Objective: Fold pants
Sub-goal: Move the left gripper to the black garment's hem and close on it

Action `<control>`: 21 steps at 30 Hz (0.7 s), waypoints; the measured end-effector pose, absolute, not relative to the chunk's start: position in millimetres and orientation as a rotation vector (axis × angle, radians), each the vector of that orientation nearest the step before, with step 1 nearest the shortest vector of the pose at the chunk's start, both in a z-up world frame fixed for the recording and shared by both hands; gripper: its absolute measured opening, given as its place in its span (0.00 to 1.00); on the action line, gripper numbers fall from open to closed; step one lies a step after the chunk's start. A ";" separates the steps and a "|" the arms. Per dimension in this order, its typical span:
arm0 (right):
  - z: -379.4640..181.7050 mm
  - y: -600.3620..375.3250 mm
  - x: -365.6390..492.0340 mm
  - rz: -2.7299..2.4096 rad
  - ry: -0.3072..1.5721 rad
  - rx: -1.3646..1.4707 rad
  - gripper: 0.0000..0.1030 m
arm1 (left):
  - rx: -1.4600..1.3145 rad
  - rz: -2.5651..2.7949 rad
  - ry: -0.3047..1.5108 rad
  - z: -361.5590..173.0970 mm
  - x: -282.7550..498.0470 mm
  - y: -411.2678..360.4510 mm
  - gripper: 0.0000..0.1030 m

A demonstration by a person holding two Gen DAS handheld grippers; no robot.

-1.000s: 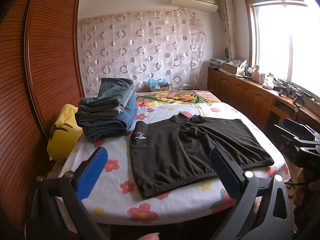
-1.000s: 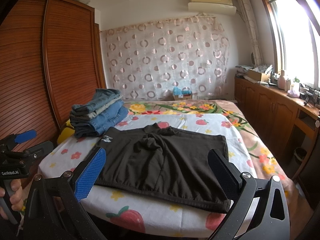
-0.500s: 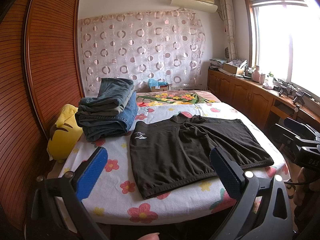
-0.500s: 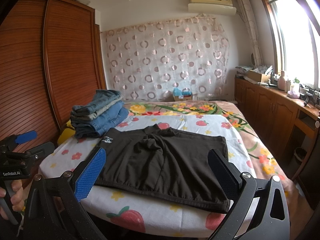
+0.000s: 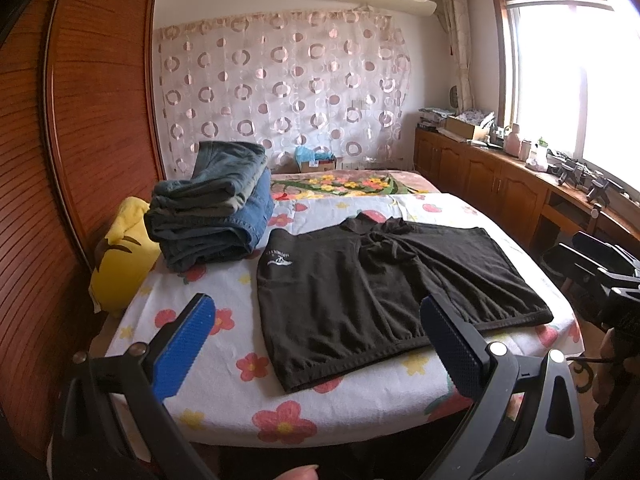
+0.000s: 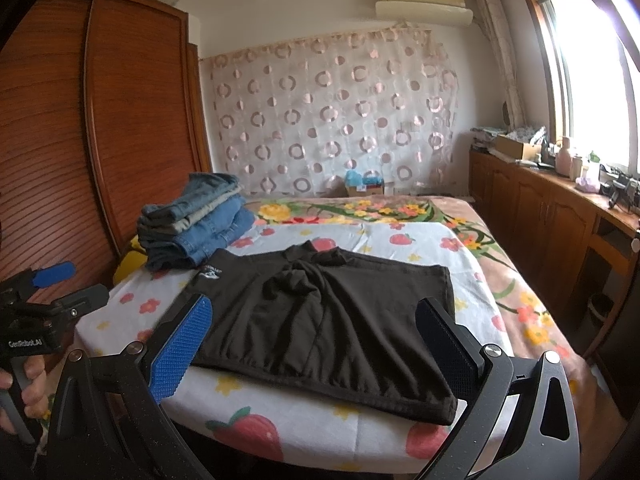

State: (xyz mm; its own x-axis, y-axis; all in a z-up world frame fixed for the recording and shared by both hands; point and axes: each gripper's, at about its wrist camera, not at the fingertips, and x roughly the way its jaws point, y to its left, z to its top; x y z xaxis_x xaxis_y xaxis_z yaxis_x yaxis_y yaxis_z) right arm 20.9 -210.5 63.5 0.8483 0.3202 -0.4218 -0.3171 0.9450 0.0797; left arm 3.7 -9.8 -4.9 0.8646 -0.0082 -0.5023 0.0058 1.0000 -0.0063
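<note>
A pair of dark brown shorts (image 5: 384, 288) (image 6: 328, 320) lies spread flat on the flower-print bed, waistband toward the near edge, a small white logo on its far left leg. My left gripper (image 5: 316, 332) hovers open short of the bed's near edge, its blue pads (image 5: 182, 352) wide apart and empty. My right gripper (image 6: 312, 340) is likewise open and empty, held in front of the waistband. Each gripper shows at the edge of the other's view: the right gripper (image 5: 600, 276) at far right, the left gripper (image 6: 36, 304) at far left in a hand.
A stack of folded jeans (image 5: 212, 208) (image 6: 196, 224) sits on the bed's far left, beside a yellow plush cushion (image 5: 120, 256). A wooden wardrobe (image 5: 80, 140) lines the left side. Low wooden cabinets (image 5: 500, 184) with clutter run under the window at right.
</note>
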 end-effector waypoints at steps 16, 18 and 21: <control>34.9 -224.3 39.6 0.310 0.508 -0.025 1.00 | -0.041 -0.001 0.590 -35.9 21.3 10.5 1.00; 31.0 -227.0 42.4 0.304 0.515 -0.029 0.98 | -0.047 -0.002 0.598 -39.5 23.0 12.4 1.00; 25.9 -232.6 46.9 0.298 0.530 -0.026 0.97 | -0.046 -0.011 0.611 -45.6 24.8 12.5 1.00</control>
State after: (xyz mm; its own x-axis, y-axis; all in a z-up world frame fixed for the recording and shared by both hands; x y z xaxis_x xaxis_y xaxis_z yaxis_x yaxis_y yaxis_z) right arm 46.9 -232.6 25.9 0.8206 0.2736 -0.5017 -0.2871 0.9565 0.0521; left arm 24.8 12.5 -45.6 0.8189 -0.0236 -0.5734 -0.0038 0.9989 -0.0465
